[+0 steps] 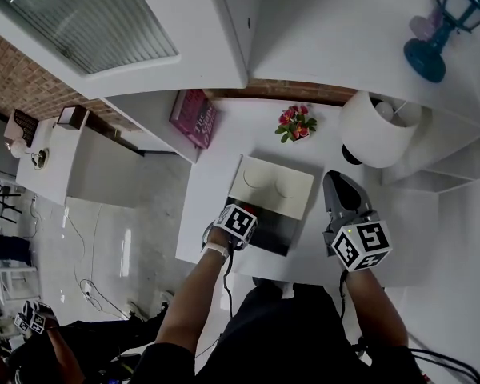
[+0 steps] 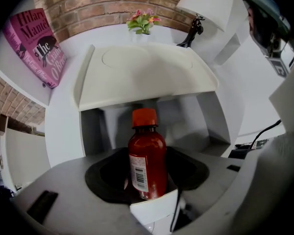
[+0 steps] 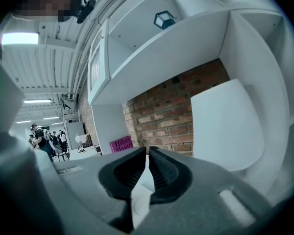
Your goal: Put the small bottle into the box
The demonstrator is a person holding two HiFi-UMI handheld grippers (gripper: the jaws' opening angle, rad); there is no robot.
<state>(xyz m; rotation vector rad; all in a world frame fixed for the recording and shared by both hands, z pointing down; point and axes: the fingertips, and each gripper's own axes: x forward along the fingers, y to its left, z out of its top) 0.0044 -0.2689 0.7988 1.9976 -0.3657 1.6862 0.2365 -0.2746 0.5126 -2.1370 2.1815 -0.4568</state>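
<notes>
I'm pinching the small bottle [image 2: 147,153] upright by its lower body in the left gripper [image 2: 146,173] before the open box [image 2: 213,124], judging it light, stiff and slick, while the right gripper [image 3: 148,166] is idling closed on nothing.

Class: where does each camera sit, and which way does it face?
Head view: on the person's head, steeply down at the desk and box; forearms, left gripper and right gripper show.
Left gripper view: on the left gripper, toward the open box; its jaws grip the bottle.
Right gripper view: on the right gripper, toward the brick wall; jaws together, empty.
Shared: the pink book shows in all three.
</notes>
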